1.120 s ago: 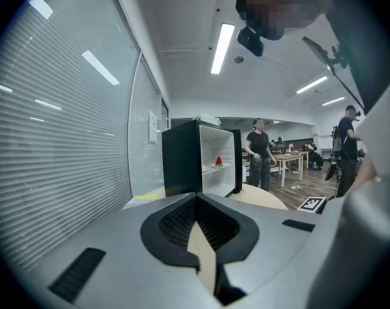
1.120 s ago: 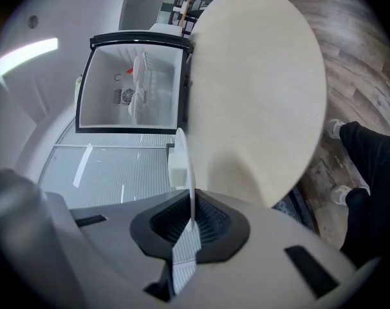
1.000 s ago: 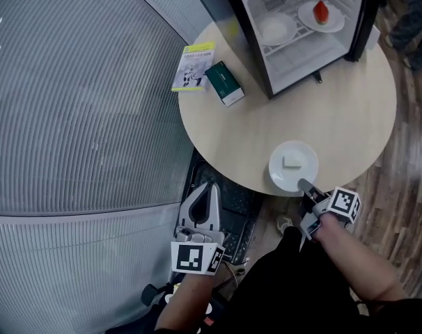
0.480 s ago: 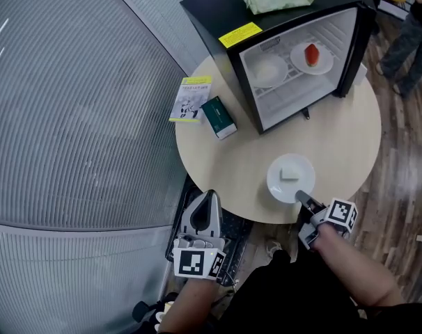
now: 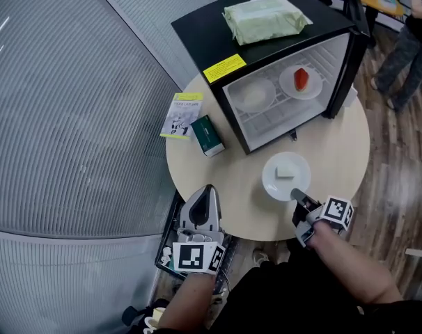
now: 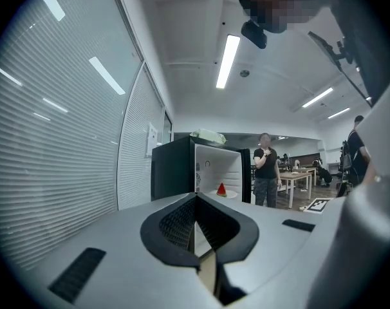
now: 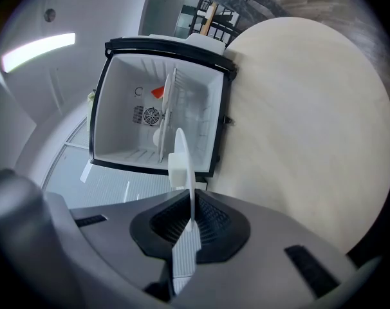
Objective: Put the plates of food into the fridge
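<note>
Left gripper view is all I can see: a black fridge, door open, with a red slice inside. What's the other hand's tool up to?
Observer: The right tool is shut on the near rim of a white plate carrying a pale block of food.
Operator: Is that red slice alone in there?
Observer: No, a second white plate sits beside it.
Operator: Anything else on the table?
Observer: A booklet and a dark green box, beside the fridge.
</note>
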Available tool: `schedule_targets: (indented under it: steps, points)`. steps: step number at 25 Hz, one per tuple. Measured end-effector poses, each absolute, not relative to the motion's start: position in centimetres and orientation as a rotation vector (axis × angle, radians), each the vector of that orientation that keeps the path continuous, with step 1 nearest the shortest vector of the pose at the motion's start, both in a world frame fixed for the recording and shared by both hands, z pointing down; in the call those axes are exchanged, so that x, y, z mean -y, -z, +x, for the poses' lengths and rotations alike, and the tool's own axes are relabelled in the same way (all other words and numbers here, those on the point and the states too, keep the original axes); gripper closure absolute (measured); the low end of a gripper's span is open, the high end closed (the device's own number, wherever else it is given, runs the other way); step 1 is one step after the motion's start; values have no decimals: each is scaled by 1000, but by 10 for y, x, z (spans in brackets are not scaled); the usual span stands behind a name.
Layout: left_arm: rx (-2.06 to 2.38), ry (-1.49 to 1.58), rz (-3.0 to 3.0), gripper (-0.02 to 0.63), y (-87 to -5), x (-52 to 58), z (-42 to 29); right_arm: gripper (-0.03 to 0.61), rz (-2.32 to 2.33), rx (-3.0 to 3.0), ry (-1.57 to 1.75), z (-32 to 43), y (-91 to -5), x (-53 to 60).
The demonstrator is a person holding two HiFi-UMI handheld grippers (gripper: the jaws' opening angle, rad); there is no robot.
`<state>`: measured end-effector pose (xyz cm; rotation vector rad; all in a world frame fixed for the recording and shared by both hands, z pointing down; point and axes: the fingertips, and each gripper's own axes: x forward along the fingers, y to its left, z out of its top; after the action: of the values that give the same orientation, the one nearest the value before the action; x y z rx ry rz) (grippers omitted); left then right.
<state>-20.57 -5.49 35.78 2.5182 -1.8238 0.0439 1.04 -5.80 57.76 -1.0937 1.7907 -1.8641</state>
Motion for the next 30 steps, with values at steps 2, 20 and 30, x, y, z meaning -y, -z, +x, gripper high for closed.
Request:
schedule_targets:
  steps: [2,20,30]
  points:
    - [1837,-23,2512,611,-353,67,-198,561,-1110,-1809,1867,17,-578,73]
    - [1955,-66,2390,611,-362,144,-179,561,-1007,-1847,1969,18,-587,182]
    - [2012,-109,2311,611,-384,179,-183,561,-993,-1828,2010,16,-611,238]
